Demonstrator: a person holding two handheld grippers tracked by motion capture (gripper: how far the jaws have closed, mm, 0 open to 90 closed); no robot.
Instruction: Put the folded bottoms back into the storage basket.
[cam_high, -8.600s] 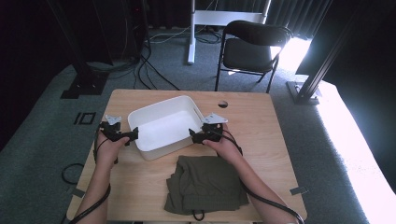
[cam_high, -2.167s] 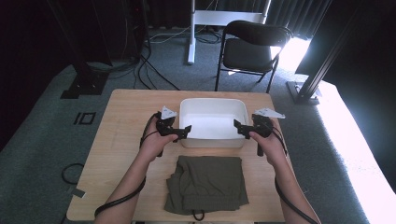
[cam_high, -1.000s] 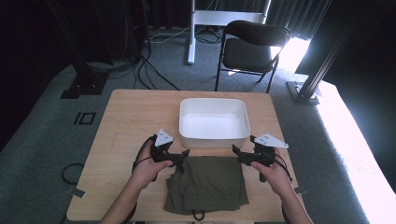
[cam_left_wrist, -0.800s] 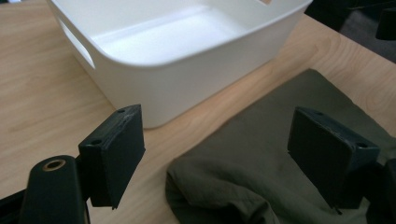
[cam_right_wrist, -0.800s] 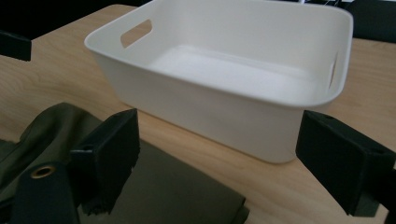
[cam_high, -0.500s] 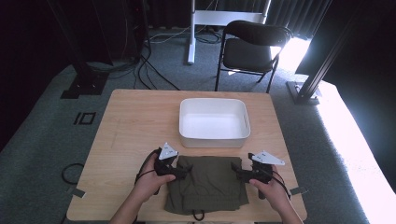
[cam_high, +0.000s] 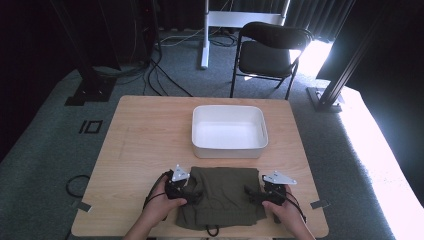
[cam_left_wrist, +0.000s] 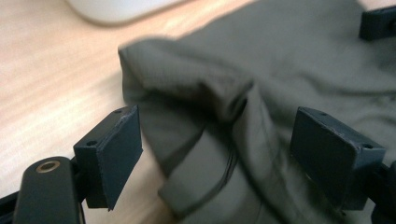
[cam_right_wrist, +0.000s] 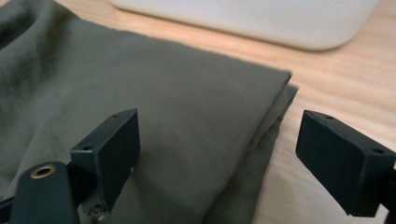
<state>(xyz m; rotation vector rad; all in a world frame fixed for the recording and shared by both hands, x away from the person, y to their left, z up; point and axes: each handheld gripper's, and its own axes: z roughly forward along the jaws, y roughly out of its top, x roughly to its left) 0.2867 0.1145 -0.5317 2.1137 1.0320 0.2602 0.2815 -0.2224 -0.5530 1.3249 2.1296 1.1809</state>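
A folded olive-green garment (cam_high: 220, 197) lies at the desk's (cam_high: 145, 140) near edge, just before the white tub (cam_high: 228, 131). The left gripper (cam_left_wrist: 219, 154) and right gripper (cam_right_wrist: 217, 154) flank its side edges, fingers apart and gripping nothing.

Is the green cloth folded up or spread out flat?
Folded. The green cloth lies as a neat rectangle on the table, with stacked layers showing at its edge.

Both grippers left the white tub (cam_high: 229, 127) and came down astride the folded olive garment's (cam_high: 222, 196) side edges.
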